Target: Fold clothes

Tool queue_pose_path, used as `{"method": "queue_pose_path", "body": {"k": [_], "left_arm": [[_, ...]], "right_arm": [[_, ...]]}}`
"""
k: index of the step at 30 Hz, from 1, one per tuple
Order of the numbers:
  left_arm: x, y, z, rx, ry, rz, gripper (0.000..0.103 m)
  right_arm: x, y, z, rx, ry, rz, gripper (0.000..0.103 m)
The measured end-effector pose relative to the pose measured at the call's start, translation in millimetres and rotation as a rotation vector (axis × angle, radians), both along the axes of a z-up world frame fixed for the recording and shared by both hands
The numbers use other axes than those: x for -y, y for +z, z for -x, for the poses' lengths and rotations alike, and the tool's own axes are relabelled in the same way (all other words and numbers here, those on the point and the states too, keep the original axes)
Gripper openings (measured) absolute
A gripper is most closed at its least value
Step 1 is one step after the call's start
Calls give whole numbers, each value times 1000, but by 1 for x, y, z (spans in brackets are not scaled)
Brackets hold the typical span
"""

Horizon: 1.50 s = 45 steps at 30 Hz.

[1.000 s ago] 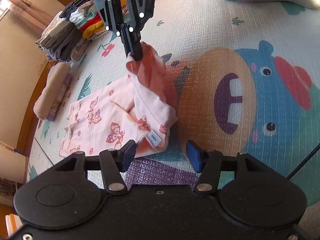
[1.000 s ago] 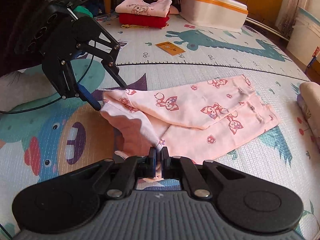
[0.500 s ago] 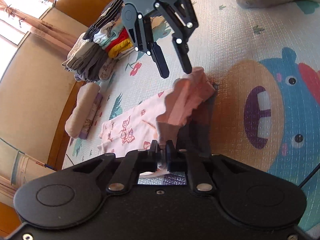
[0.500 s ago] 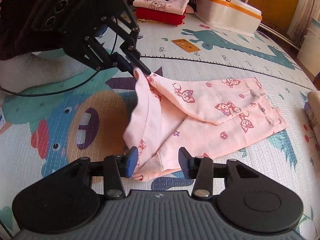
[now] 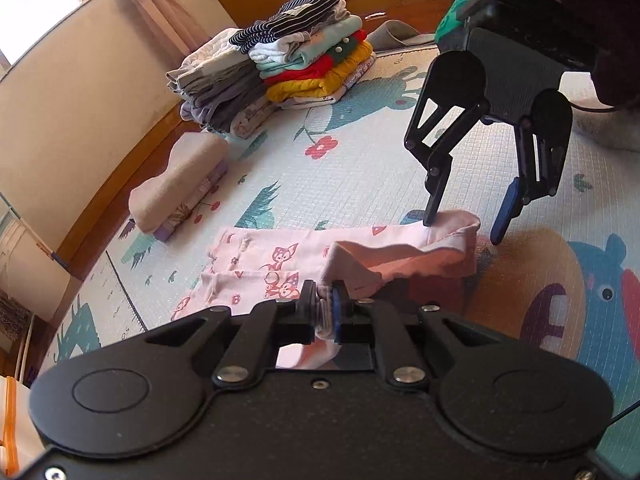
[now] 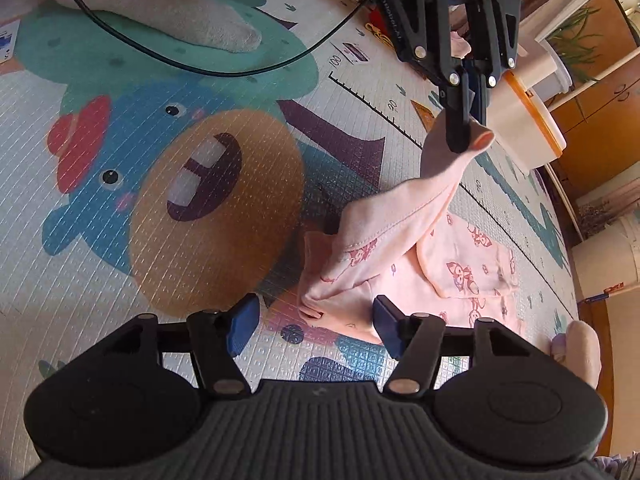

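Left gripper [image 5: 325, 307] fingers clamped on pink garment [image 5: 280, 264], lifting one corner off the play mat [image 5: 360, 168]. Right gripper [image 6: 310, 322] fingers apart, empty, over the garment's edge at 6 o'clock.

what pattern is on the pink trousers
Pale pink trousers with small red-pink fox-like cartoon prints; clearest in the left wrist view.

Pink fox-print trousers [image 6: 404, 248], waistband lifted

A cartoon-printed play mat [image 5: 360, 184] covers the floor. In the left wrist view, pink patterned trousers [image 5: 256, 264] lie at its centre; a folded beige bundle [image 5: 176, 188] sits at nine o'clock, stacked folded clothes [image 5: 272, 76] at eleven, and what may be a slipper [image 5: 392, 34] at twelve.
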State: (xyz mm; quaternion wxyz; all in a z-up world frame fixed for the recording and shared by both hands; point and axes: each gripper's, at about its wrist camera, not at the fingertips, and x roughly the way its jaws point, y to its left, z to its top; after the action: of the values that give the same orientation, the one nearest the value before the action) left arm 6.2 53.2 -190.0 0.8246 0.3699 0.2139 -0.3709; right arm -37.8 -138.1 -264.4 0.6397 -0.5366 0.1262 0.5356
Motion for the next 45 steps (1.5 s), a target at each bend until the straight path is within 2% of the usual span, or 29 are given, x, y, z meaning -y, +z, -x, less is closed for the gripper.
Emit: {"method": "queue_pose_path", "body": {"k": [4,5,7,8,11,16,19,25,30,32,37,45], "left_arm": [[0,6,-9,-34,20,30,8],[-1,7,-9,-35,22,33,8],[-2,6,-6,-28,13,17,8],[-3,5,-4,-24,8,8,8],[-7,-1,7,-8,-32,-36,7],[-12,-24,42,32,-210,-198,7],[-16,-38,64,57,-319,-298,7],[-25,-4,56,-110,-309,-163,7],[-38,26,12,-194,-197,-31,7],[-42,31,-9,-197,-151,6,7],[-50,38,-56,-208,-71,83,7],[-62,29,-115,-234,12,145,7]], "right_arm": [[-5,-6,7,84,17,-18,71],[-6,-7,7,102,17,-23,68],[-4,0,-2,45,-25,-39,43],[-3,4,-6,13,-48,-47,27],[0,15,-20,-81,-116,-71,19],[6,33,-42,-238,-228,-111,18],[8,47,-58,-306,-255,-129,18],[13,76,-90,-441,-304,-165,18],[17,100,-117,-554,-344,-195,18],[18,109,-128,-599,-360,-207,18],[13,116,-185,-633,-418,-241,18],[1,96,-255,-706,-502,-231,18]]}}
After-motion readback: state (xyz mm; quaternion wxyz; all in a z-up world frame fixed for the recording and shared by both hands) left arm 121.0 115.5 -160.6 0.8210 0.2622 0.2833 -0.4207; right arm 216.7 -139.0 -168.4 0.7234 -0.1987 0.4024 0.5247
